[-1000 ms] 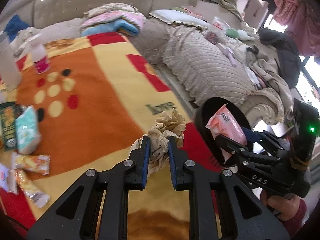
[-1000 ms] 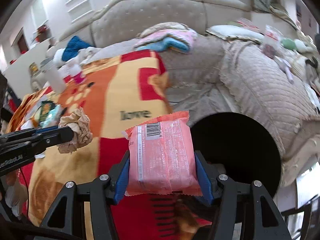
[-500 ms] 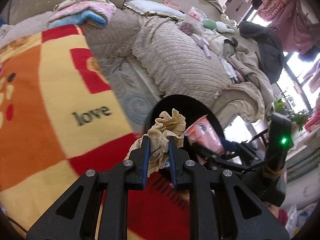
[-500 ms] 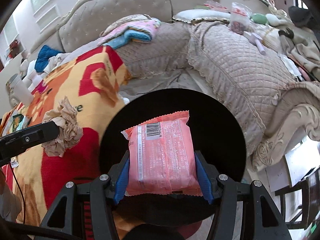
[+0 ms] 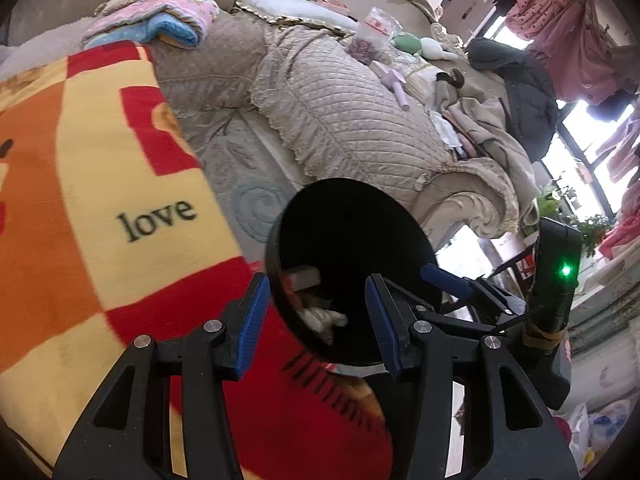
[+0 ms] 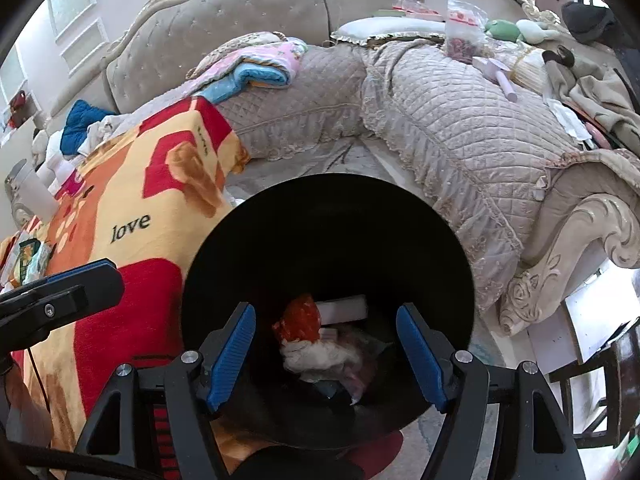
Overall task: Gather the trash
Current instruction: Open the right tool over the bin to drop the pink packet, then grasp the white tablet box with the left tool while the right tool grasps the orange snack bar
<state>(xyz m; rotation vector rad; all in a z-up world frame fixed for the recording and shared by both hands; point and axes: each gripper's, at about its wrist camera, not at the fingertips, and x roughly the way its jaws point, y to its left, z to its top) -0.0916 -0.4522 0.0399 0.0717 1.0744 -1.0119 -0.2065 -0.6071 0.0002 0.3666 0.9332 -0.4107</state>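
A black round trash bin (image 5: pixel 348 216) stands beside the table, also in the right wrist view (image 6: pixel 320 216). Inside it lie a crumpled paper wad (image 6: pixel 316 354), an orange-red wrapper (image 6: pixel 300 318) and a white packet (image 6: pixel 344 308); the wad also shows in the left wrist view (image 5: pixel 322 318). My left gripper (image 5: pixel 316 316) is open and empty over the bin's near rim. My right gripper (image 6: pixel 326 354) is open and empty right above the bin's mouth. The left gripper's fingers (image 6: pixel 64 292) show at the left of the right wrist view.
A red, orange and yellow "love" blanket (image 5: pixel 100 184) covers the table left of the bin. A beige quilted sofa (image 5: pixel 352 120) with folded blankets and clutter lies behind. Packets and a white cup (image 6: pixel 28 196) sit at the table's far end.
Both grippers moved over the bin and opened. The paper wad left my left gripper and the pink packet left my right gripper; trash now lies in the bin.
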